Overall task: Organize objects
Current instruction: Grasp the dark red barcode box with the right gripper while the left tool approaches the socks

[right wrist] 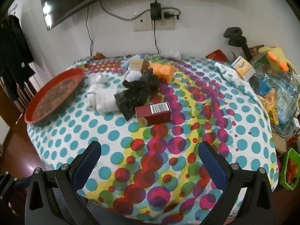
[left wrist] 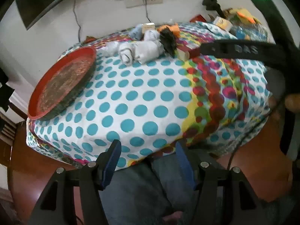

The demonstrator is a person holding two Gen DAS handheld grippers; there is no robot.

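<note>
A round red tray [left wrist: 61, 82] [right wrist: 53, 96] sits on the left of the dotted tablecloth [right wrist: 168, 150]. A pile lies at the table's far middle: rolled white socks [right wrist: 102, 98] [left wrist: 148, 51], a black crumpled item [right wrist: 137, 93] [left wrist: 168, 40], an orange item [right wrist: 163, 71] and a dark red box [right wrist: 153, 113] [left wrist: 189, 51]. My left gripper [left wrist: 148, 146] is open and empty at the table's near edge. My right gripper [right wrist: 150, 150] is open and empty over the cloth, short of the red box.
A cluttered heap of bags, a small white box [right wrist: 243, 67] and a yellow toy [right wrist: 275, 58] fills the right side. A wall socket with cables [right wrist: 155, 20] is behind. The other gripper's black body [left wrist: 243, 49] crosses the left wrist view at right.
</note>
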